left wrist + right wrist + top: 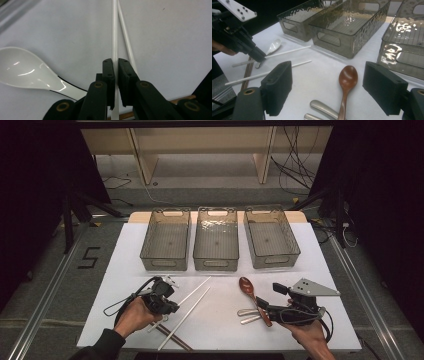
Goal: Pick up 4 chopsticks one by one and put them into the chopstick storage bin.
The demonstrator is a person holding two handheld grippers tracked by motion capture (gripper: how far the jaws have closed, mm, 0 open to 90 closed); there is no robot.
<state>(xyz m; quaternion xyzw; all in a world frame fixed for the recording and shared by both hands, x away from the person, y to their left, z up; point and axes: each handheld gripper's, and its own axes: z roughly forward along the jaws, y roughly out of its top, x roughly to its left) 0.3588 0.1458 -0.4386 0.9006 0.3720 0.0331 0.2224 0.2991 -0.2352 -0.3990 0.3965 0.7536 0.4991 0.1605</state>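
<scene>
The left gripper has its jaws clamped on 1 white chopstick; a second chopstick lies just beside them. The right gripper has its jaws wide apart, a brown spoon between them, untouched.

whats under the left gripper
Under the left gripper, shut on a white chopstick, lie a white ceramic spoon and brown wooden chopsticks; the spoon's handle end is covered.
</scene>
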